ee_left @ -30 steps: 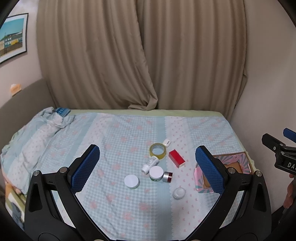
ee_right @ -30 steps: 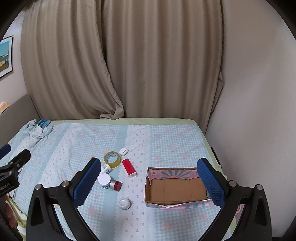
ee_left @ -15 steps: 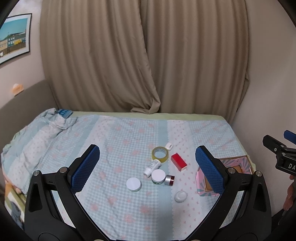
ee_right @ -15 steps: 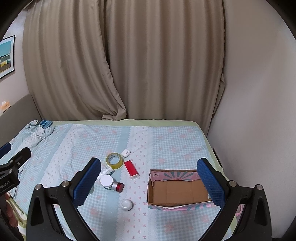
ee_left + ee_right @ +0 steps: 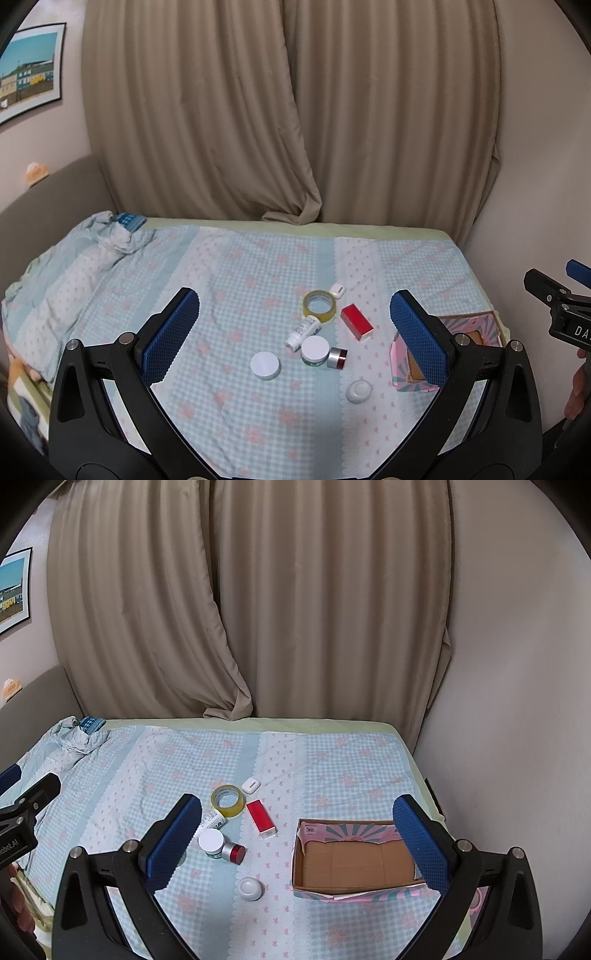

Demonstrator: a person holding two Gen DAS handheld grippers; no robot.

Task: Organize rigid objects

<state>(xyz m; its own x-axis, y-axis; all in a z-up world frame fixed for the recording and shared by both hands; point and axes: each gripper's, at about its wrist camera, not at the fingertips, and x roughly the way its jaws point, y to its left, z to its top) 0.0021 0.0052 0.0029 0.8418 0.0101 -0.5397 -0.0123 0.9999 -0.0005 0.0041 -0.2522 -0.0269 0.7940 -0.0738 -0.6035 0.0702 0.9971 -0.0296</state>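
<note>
Small rigid objects lie in a cluster on the bed: a yellow tape roll (image 5: 319, 303) (image 5: 227, 800), a red box (image 5: 356, 322) (image 5: 261, 819), a small white case (image 5: 337, 290) (image 5: 251, 785), a white tube (image 5: 304, 333), a white-lidded jar (image 5: 314, 350) (image 5: 211, 843), a red and silver jar (image 5: 337, 357) (image 5: 234, 852), a flat white lid (image 5: 265, 365) and a white round puck (image 5: 359, 390) (image 5: 250, 888). An open, empty cardboard box (image 5: 354, 860) (image 5: 476, 332) stands to their right. My left gripper (image 5: 295, 332) and right gripper (image 5: 295, 838) are open and empty, held above the bed.
The bed has a checked blue and pink sheet (image 5: 236, 280), with a bunched quilt (image 5: 66, 266) at the left. Beige curtains (image 5: 295, 609) hang behind. A wall (image 5: 517, 701) runs close along the right side of the bed.
Both grippers have drawn back and tilted slightly, so the objects sit a little lower and farther in view. Nothing on the bed has moved.
</note>
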